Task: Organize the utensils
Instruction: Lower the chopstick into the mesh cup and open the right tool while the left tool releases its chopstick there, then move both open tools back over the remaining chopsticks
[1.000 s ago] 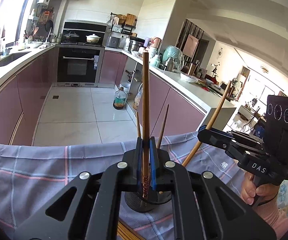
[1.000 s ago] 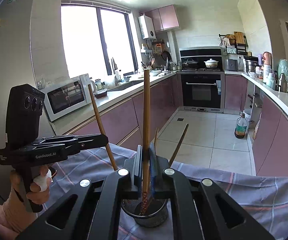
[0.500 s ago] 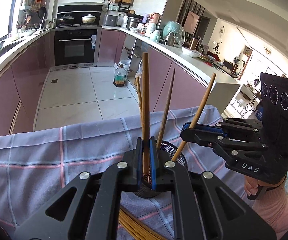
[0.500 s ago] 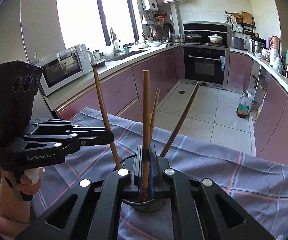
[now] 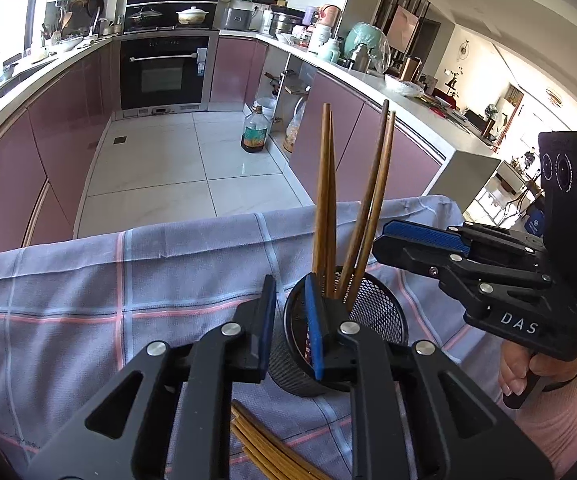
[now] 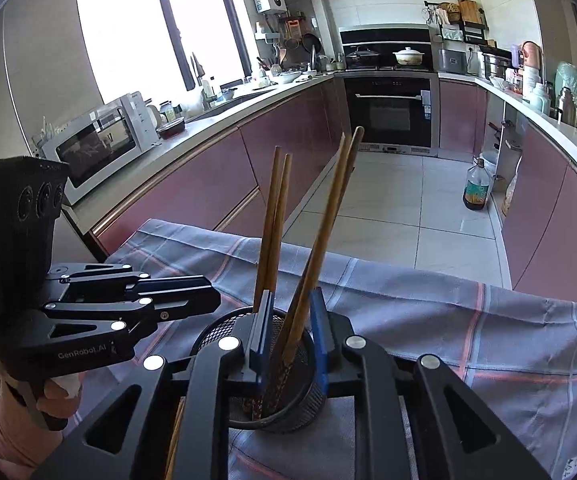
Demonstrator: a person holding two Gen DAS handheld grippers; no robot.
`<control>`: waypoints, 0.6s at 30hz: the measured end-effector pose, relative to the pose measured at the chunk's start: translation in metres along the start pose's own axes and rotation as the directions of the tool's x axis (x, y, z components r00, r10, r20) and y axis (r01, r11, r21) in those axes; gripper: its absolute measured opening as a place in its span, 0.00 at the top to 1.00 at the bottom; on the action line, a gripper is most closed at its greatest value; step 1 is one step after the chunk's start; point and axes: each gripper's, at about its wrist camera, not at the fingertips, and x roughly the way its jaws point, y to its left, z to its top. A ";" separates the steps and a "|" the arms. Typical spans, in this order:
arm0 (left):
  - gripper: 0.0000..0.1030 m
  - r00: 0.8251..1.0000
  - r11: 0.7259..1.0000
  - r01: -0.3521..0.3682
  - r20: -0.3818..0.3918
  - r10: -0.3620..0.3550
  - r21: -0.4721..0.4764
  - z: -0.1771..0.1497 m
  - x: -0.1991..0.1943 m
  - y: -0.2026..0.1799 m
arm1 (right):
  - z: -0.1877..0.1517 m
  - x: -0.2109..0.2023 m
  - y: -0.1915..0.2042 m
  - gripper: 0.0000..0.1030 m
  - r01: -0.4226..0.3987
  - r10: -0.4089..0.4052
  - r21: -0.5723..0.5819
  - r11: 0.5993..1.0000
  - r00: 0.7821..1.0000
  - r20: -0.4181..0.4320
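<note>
**Four chopsticks stand in the mesh cup as both grippers let go**

In the left wrist view, the left gripper fills the lower middle of the frame. Its blue-padded jaws are opening, and nothing is pressed between the pads; through the gap only the wall of the black mesh cup shows. The cup stands on a grey-blue checked cloth just beyond the jaws, the right-hand pad overlapping its rim. Four brown chopsticks rise out of it: two nearly upright and close together at centre, two leaning to the upper right. At the bottom edge, below the cup, a bundle of loose chopsticks lies on the cloth. The right gripper reaches in from the right of the frame, its tip beside the leaning pair, held by a hand in a pink sleeve.

In the right wrist view, the right gripper has its jaws opening too. The chopsticks pass through the gap between its pads, which do not appear to pinch them, and their patterned lower ends sit inside the mesh cup. The left gripper comes in from the left of the frame, its tip just left of the cup.
</note>
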 end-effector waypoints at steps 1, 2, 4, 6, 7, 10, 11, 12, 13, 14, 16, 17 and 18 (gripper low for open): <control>0.84 1.000 1.000 0.000 0.004 0.000 -0.002 -0.001 0.000 0.001 | -0.001 0.000 -0.001 0.83 0.000 0.000 0.003 1.000 1.000 0.003; 0.84 1.000 1.000 -0.002 0.013 0.002 -0.005 -0.002 -0.003 0.002 | -0.001 0.000 -0.001 0.82 -0.002 0.002 0.007 1.000 1.000 0.004; 0.84 0.999 1.000 -0.012 0.029 0.013 -0.006 -0.004 -0.007 0.003 | -0.004 -0.001 -0.001 0.81 -0.006 0.006 0.012 1.000 1.000 0.007; 0.81 0.999 1.000 -0.020 0.047 0.020 -0.008 -0.007 -0.013 0.004 | -0.005 -0.001 -0.001 0.81 -0.010 0.009 0.013 1.000 1.000 0.010; 0.81 0.998 1.000 -0.023 0.056 0.023 -0.009 -0.009 -0.016 0.003 | -0.005 -0.002 -0.003 0.80 -0.010 0.009 0.013 1.000 1.000 0.012; 0.78 0.996 0.999 -0.031 0.081 0.032 -0.010 -0.016 -0.026 0.004 | -0.008 -0.006 -0.001 0.80 -0.010 0.010 0.010 1.000 1.000 0.026; 0.77 0.996 0.999 -0.035 0.087 0.036 -0.011 -0.019 -0.030 0.004 | -0.010 -0.009 -0.001 0.80 -0.014 0.013 0.006 1.000 0.999 0.035; 0.75 0.995 0.999 -0.040 0.093 0.040 -0.008 -0.023 -0.033 0.004 | -0.011 -0.014 0.001 0.80 -0.017 0.017 -0.001 1.000 0.999 0.047; 0.74 0.994 0.999 -0.046 0.100 0.046 -0.004 -0.026 -0.037 0.003 | -0.014 -0.018 0.003 0.80 -0.021 0.022 -0.011 1.000 0.998 0.063; 0.72 0.993 0.998 -0.056 0.106 0.055 0.000 -0.030 -0.041 0.003 | -0.016 -0.024 0.006 0.79 -0.028 0.030 -0.024 0.999 0.997 0.077; 0.70 0.991 0.998 -0.070 0.115 0.069 0.007 -0.039 -0.048 0.004 | -0.023 -0.036 0.012 0.78 -0.052 0.056 -0.046 0.998 0.994 0.096; 0.69 0.990 0.997 -0.075 0.118 0.074 0.010 -0.044 -0.051 0.004 | -0.026 -0.042 0.015 0.77 -0.064 0.070 -0.058 0.996 0.992 0.102; 0.67 0.989 0.997 -0.082 0.122 0.079 0.014 -0.048 -0.055 0.004 | -0.030 -0.046 0.019 0.76 -0.077 0.084 -0.073 0.994 0.991 0.104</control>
